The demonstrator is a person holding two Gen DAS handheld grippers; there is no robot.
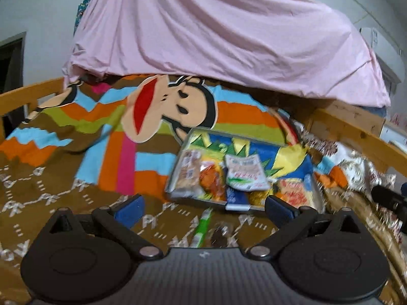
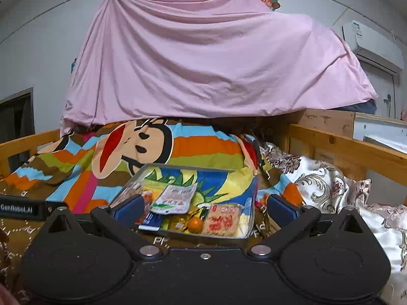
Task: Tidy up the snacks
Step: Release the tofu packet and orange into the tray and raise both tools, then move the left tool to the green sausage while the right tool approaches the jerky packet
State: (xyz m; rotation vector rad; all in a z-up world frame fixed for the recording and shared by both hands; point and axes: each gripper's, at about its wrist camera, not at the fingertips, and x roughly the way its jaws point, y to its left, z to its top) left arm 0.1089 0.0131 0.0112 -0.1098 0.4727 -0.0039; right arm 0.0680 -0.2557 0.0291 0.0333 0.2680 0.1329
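A: Where does the tray lie, seen from the right gripper?

B: It lies on the striped blanket, straight ahead of that gripper. Its near rim is seen in the gap between the two blue pads. The jaws stand wide apart and hold nothing. The pads touch nothing; the tray is beyond them.

A: And what is in the tray?

B: Snack packets. A white and green packet lies on top near the middle, a pale packet with red characters at the near right corner, and a small orange fruit just beside it.

A: What about the left gripper?

B: Its jaws are also spread, with nothing between the pads. From there the tray lies ahead and to the right, behind the right pad. Between the jaws, on the brown cloth, a green stick-shaped packet and a small dark wrapped piece lie outside the tray, near its front rim. The picture is blurred, so what they are cannot be told.
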